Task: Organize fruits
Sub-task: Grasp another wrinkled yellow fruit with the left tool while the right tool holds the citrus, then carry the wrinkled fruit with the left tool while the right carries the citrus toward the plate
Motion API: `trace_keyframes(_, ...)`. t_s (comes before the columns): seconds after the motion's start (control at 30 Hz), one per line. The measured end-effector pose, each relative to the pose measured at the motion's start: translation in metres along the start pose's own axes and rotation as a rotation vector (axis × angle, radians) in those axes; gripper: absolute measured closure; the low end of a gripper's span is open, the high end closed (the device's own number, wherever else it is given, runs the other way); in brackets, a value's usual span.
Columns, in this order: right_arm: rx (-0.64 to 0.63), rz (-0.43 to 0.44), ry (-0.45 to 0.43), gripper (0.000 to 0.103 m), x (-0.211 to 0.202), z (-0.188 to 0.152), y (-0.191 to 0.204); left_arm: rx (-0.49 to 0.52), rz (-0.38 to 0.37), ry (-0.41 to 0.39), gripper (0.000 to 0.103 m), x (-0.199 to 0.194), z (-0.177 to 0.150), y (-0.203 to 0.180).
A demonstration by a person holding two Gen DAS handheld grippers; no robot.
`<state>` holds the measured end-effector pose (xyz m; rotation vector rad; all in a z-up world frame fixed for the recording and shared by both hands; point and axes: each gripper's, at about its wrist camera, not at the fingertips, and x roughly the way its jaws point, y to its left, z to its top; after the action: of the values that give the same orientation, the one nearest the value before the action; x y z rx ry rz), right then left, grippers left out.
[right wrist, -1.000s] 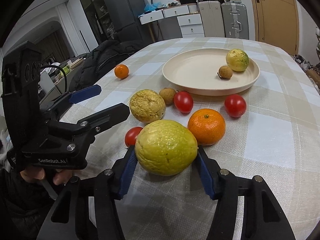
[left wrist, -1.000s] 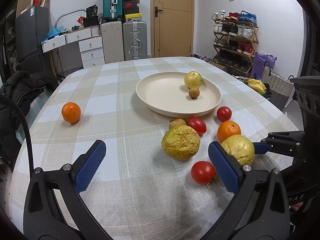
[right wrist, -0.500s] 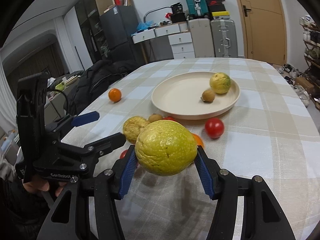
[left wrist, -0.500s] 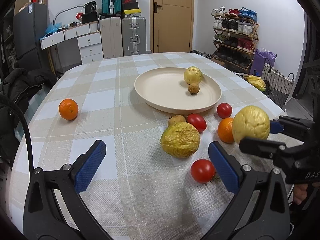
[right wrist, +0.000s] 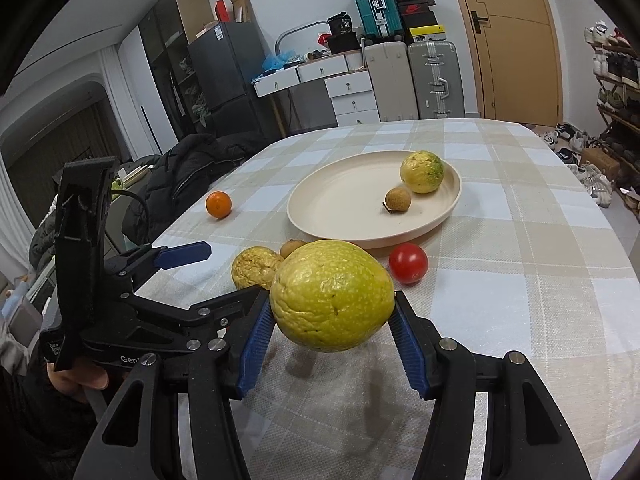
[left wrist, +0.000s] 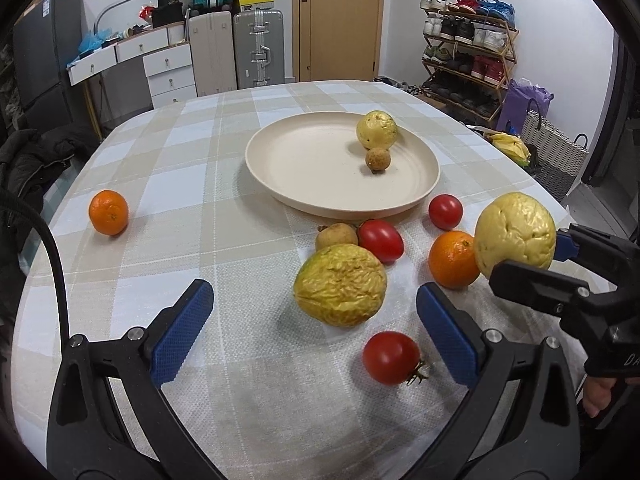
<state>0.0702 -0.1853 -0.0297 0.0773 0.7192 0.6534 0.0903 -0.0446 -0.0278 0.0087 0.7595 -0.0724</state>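
Observation:
My right gripper [right wrist: 332, 344] is shut on a large yellow-green fruit [right wrist: 332, 294] and holds it above the tablecloth; the same fruit [left wrist: 516, 234] shows at the right in the left wrist view. My left gripper [left wrist: 314, 332] stands open, low over the cloth, with a wrinkled yellow fruit [left wrist: 340, 285] just ahead between its fingers and a red tomato [left wrist: 390, 357] near its right finger. A cream plate [left wrist: 320, 200] farther back holds a yellow fruit [left wrist: 376, 130] and a small brown fruit [left wrist: 377, 159].
An orange [left wrist: 452, 259], two more tomatoes [left wrist: 380, 240] [left wrist: 445, 211] and a small brown fruit [left wrist: 336, 236] lie before the plate. A lone orange [left wrist: 108, 212] sits at the left. Dark coats [right wrist: 188, 176] hang by the table's left edge. Suitcases and a shoe rack stand behind.
The right gripper has lifted the yellow-green fruit off the cloth and tilted up toward the plate. The left gripper has crept forward toward the wrinkled yellow fruit, still open.

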Motion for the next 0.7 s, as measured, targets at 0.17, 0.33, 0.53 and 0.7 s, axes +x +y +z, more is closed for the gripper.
trace_keyframes(0.17,0.003,-0.001,0.003,0.044,0.001,0.000,-0.001,-0.002,-0.038,0.038,0.021,0.010,0.004,-0.004)
trace_keyframes(0.33,0.002,-0.005,-0.002,0.044,0.000,0.000,-0.003,0.001,-0.064,0.059,0.035,0.017,0.007,-0.004)
trace_keyframes(0.53,-0.002,-0.009,-0.007,0.044,-0.001,0.001,-0.002,0.018,-0.077,0.073,0.055,0.021,0.006,-0.006)
trace_keyframes(0.7,-0.004,-0.002,-0.005,0.044,-0.001,-0.001,-0.001,0.012,-0.094,0.070,0.057,0.021,0.006,-0.005)
